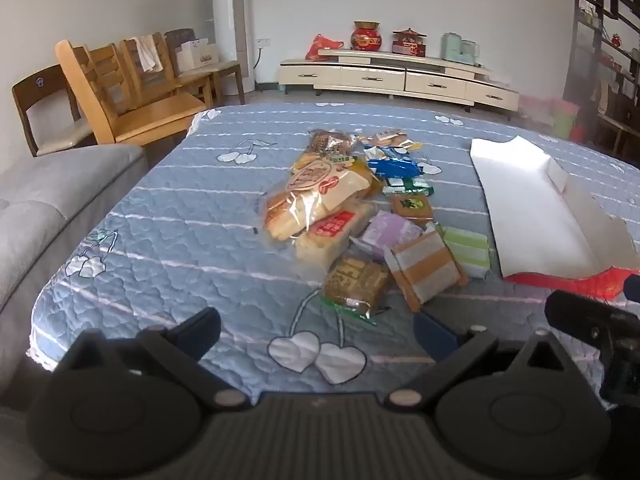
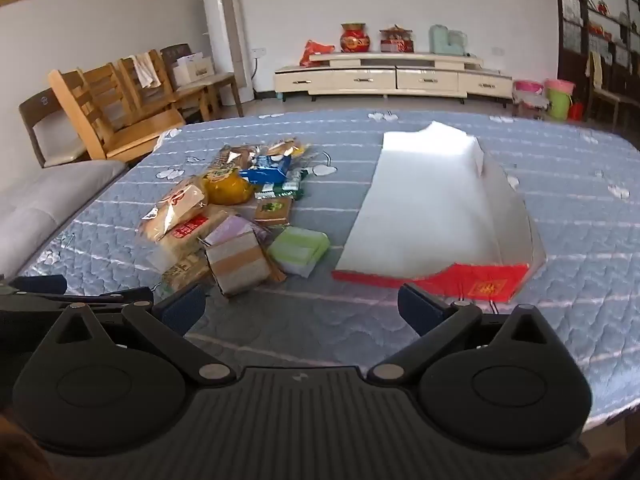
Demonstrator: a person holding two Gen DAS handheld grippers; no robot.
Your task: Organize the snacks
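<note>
Fingers of the left gripper [image 1: 316, 330] and right gripper [image 2: 300, 306] spread wide, holding nothing.
Every snack [image 2: 236, 216] lies piled left of the empty white box [image 2: 432, 208]; sorting looks unstarted.

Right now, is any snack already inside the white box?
No: in the right wrist view the white box shows only its bare white interior, and the snacks all lie on the quilt beside it.

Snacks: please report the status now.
Both hand-held grippers, left and right, open, empty. Snacks piled on quilt; white box empty. Nothing blocking.
</note>
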